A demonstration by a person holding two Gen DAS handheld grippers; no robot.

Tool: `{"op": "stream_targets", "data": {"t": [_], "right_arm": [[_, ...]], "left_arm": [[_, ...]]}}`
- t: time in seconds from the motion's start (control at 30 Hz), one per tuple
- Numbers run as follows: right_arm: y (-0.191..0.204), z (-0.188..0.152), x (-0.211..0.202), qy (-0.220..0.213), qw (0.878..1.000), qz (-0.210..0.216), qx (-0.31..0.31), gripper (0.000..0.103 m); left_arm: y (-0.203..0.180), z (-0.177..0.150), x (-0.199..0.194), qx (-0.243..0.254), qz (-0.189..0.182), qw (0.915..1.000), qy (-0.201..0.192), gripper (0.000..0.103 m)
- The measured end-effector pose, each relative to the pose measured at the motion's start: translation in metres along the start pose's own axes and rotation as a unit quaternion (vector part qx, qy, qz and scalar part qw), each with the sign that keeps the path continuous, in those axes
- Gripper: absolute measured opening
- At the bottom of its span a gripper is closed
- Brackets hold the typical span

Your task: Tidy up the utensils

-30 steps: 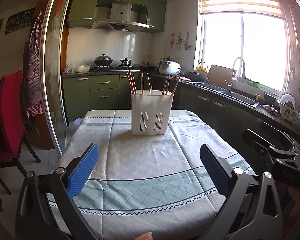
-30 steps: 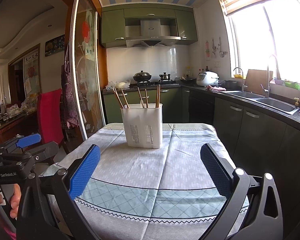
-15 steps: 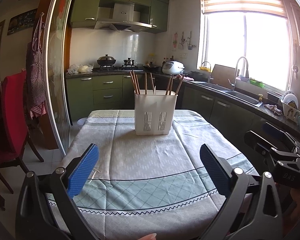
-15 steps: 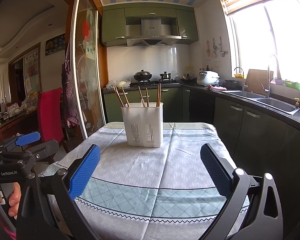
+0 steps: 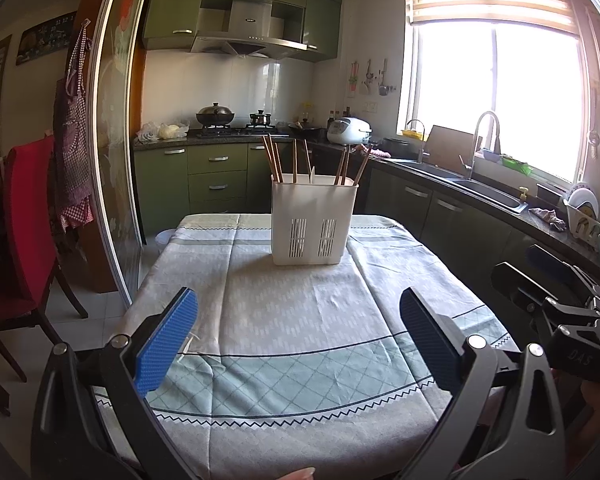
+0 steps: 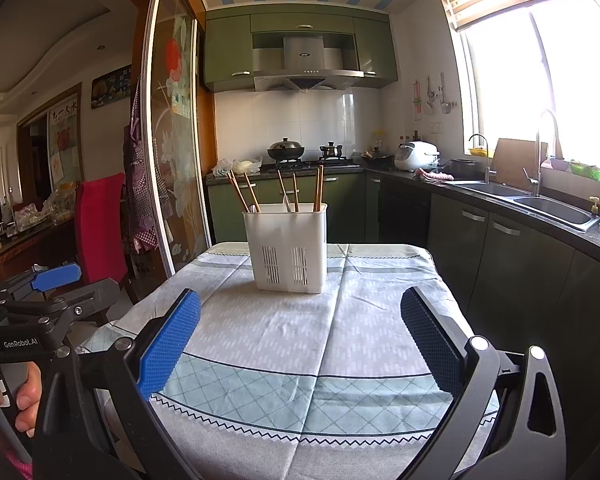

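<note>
White holder (image 5: 314, 224) with chopsticks (image 5: 276, 162), upright on table (image 5: 300, 320). Left gripper (image 5: 296, 340), right gripper (image 6: 300, 340): fingers spread, empty.

"GenRobot.AI" on left tongs (image 6: 56, 280), "DAS" on right tongs (image 5: 540, 276)

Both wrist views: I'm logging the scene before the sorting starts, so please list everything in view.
utensil holder: one, white, upright mid-table
chopsticks: several, brown, standing in the holder; count unclear
tablecloth: one, grey and teal, covering the table
chair: one, red, left of the table
rice cooker: one, white, back counter
wok: one, black, lidded, on the stove
sink: one, steel, under the window
left tool: one, black with blue pads, open, holding nothing
right tool: one, same colours, open, holding nothing
</note>
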State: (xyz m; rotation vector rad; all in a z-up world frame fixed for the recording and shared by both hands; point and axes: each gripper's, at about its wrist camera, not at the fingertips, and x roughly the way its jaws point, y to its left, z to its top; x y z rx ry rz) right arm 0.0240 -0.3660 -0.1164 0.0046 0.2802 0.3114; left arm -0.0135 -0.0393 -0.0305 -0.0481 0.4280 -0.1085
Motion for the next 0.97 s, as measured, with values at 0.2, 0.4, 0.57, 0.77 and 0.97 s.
{"op": "stream_targets", "data": {"t": [0.2,0.4,0.57,0.77,0.97], "right_arm": [[0.000,0.000,0.000,0.000,1.000,0.000,0.000,0.098],[-0.001,-0.002,0.002,0.003,1.000,0.001,-0.002,0.098],[-0.002,-0.004,0.004,0.004,1.000,0.002,-0.002,0.098],[-0.004,-0.006,0.006,0.009,1.000,0.001,0.001,0.098],[-0.009,-0.011,0.027,0.027,1.000,-0.007,0.002,0.098]], "left_arm": [[0.001,0.000,0.002,-0.003,-0.007,1.0000,0.005,0.096],[0.000,0.000,0.004,-0.001,-0.011,0.9999,0.001,0.096],[-0.002,0.000,0.012,0.013,0.005,0.9998,0.013,0.096],[-0.001,0.002,0.021,0.017,0.009,0.9996,0.020,0.096],[0.010,0.006,0.046,0.021,0.026,0.9990,0.029,0.096]]}}
